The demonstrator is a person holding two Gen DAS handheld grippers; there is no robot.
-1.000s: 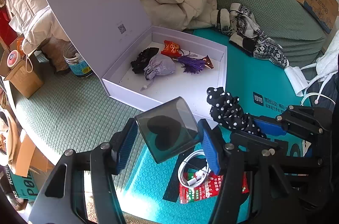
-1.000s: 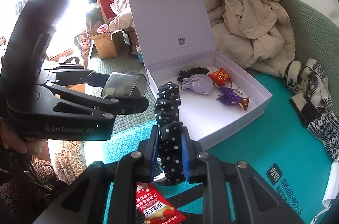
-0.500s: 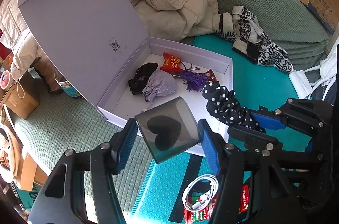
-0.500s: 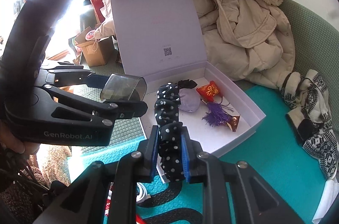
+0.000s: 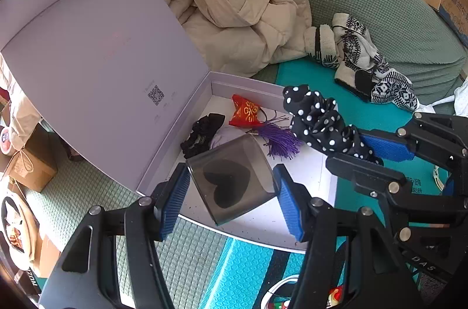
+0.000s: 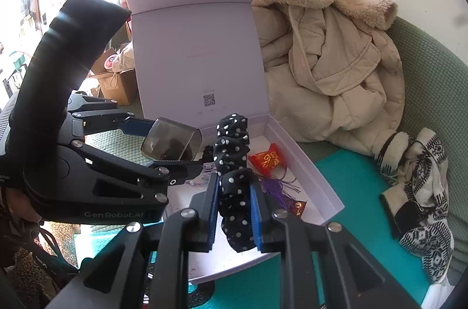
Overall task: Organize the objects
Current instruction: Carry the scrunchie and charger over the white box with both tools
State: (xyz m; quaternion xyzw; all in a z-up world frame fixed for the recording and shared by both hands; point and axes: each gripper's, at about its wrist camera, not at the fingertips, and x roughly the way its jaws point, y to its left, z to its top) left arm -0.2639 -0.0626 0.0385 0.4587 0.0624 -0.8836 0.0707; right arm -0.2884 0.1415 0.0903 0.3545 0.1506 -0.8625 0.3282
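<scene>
Black scrunchie [image 6: 234, 186] with white polka dots, ruffled, clamped in the closed jaws of the right gripper [image 6: 234, 217] above an open white box [image 5: 307, 171]. Smoky clear case [image 5: 232, 179] showing a dark heart shape, gripped between the blue pads of the left gripper [image 5: 231, 203] – also over the box. Inside the box: 1 black scrunchie [image 5: 201, 133], 1 red pouch [image 5: 244, 111], 1 purple tassel [image 5: 280, 138]. Lid [image 5: 96, 69] raised upright – beige coat [image 5: 242, 8] behind.

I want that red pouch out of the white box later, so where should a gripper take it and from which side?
Grip the red pouch across its pinched neck, coming down from above. It lies flat on the box floor near the far wall, with the purple tassel close beside it, so a side approach looks blocked.
</scene>
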